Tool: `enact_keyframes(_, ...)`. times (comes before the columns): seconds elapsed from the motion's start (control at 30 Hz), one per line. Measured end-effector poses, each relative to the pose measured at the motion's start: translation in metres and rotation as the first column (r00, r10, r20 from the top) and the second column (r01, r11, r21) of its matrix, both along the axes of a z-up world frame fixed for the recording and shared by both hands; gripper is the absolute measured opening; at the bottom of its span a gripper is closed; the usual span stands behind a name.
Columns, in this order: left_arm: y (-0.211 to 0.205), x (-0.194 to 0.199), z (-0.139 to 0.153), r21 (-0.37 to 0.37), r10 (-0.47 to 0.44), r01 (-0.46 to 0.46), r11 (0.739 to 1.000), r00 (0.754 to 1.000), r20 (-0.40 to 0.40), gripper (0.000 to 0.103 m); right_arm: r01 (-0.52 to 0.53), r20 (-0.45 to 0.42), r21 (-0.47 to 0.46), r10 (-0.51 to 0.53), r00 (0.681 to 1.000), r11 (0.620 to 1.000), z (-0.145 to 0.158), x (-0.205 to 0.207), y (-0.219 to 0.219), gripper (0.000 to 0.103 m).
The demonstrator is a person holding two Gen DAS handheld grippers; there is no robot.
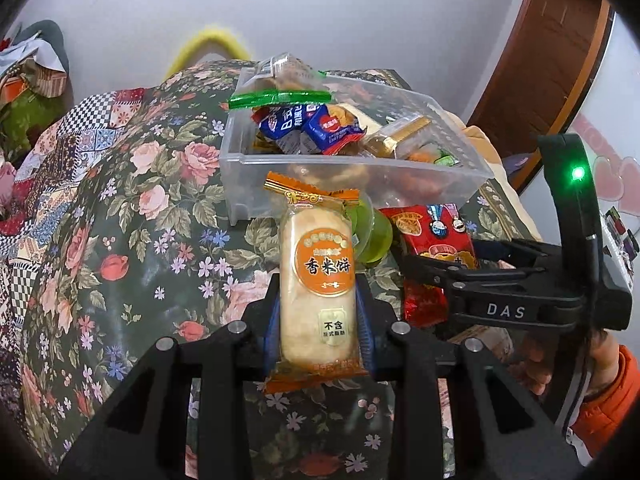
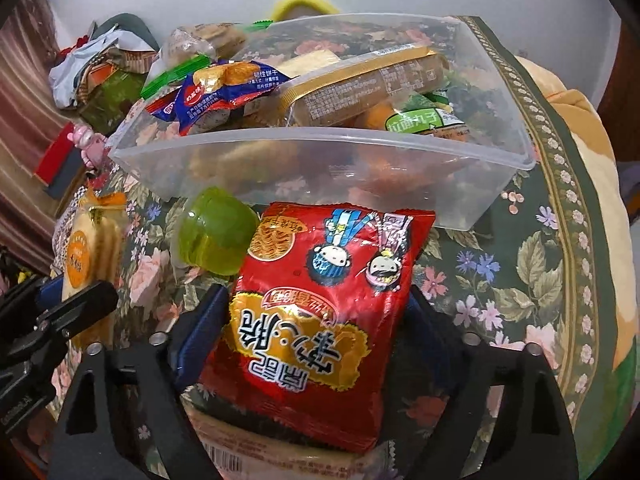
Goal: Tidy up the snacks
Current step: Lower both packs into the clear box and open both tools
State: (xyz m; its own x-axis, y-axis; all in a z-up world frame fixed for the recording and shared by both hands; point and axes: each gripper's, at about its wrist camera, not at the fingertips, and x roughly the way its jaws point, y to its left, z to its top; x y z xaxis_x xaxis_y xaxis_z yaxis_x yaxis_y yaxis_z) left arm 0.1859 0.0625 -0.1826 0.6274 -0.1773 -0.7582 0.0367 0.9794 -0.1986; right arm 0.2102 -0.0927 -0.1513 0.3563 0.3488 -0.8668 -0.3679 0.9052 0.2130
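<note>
My left gripper (image 1: 318,296) is shut on an orange-wrapped rice cracker pack (image 1: 316,280), held upright just in front of the clear plastic bin (image 1: 240,184). My right gripper (image 2: 316,304) is shut on a red noodle snack bag (image 2: 320,312), held near the bin's front wall (image 2: 320,168). The bin holds several snacks: blue packs (image 1: 316,128), a gold-edged bar (image 2: 360,84), a green-labelled pack (image 2: 420,120). A green jelly cup (image 2: 216,236) lies on the cloth between bin and grippers. The right gripper and red bag (image 1: 436,236) show in the left wrist view.
A floral cloth (image 1: 140,200) covers the table. A pile of bags and boxes (image 2: 100,76) lies at the far left. A yellow fuzzy handle (image 1: 208,44) rises behind the bin. A brown door (image 1: 552,52) stands at the right. A barcode-printed pack (image 2: 248,456) lies under the right gripper.
</note>
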Motion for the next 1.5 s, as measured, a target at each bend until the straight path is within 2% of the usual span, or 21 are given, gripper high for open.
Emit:
enact_keyframes(0.07, 0.0, 0.001, 0.003, -0.006, -0.001, 0.001, 1.0, 1.0, 0.005, 0.033, -0.005, 0.005, 0.006, 0.005, 1.0, 1.0, 0.002, -0.002, -0.002, 0.068)
enact_keyframes(0.33, 0.002, 0.005, 0.022, 0.0, 0.009, -0.009, 1.0, 0.999, 0.046, 0.033, 0.027, 0.044, 0.025, -0.028, 0.999, 0.999, 0.013, -0.009, -0.034, 0.067)
enact_keyframes(0.57, 0.011, 0.019, 0.038, -0.017, 0.031, -0.029, 0.999, 0.997, 0.072, 0.033, 0.038, 0.098, 0.068, -0.044, 0.994, 0.997, 0.039, -0.024, -0.062, 0.067)
enact_keyframes(0.7, 0.013, 0.031, 0.047, -0.031, 0.032, -0.029, 0.999, 0.996, 0.085, 0.033, 0.045, 0.14, 0.088, -0.057, 0.989, 0.995, 0.056, -0.023, -0.062, 0.067)
enact_keyframes(0.93, 0.008, 0.057, 0.059, -0.052, 0.021, -0.015, 0.999, 0.994, 0.103, 0.033, 0.06, 0.211, 0.123, -0.085, 0.974, 0.991, 0.082, -0.006, -0.06, 0.067)
enact_keyframes(1.1, -0.004, 0.08, 0.065, -0.026, -0.002, 0.005, 1.0, 0.993, 0.121, 0.033, 0.066, 0.256, 0.125, -0.096, 0.962, 0.99, 0.092, 0.012, -0.054, 0.067)
enact_keyframes(1.5, -0.025, 0.132, 0.065, -0.008, -0.037, 0.038, 0.999, 0.992, 0.122, 0.033, 0.053, 0.298, 0.08, -0.075, 0.952, 0.995, 0.093, 0.058, -0.037, 0.067)
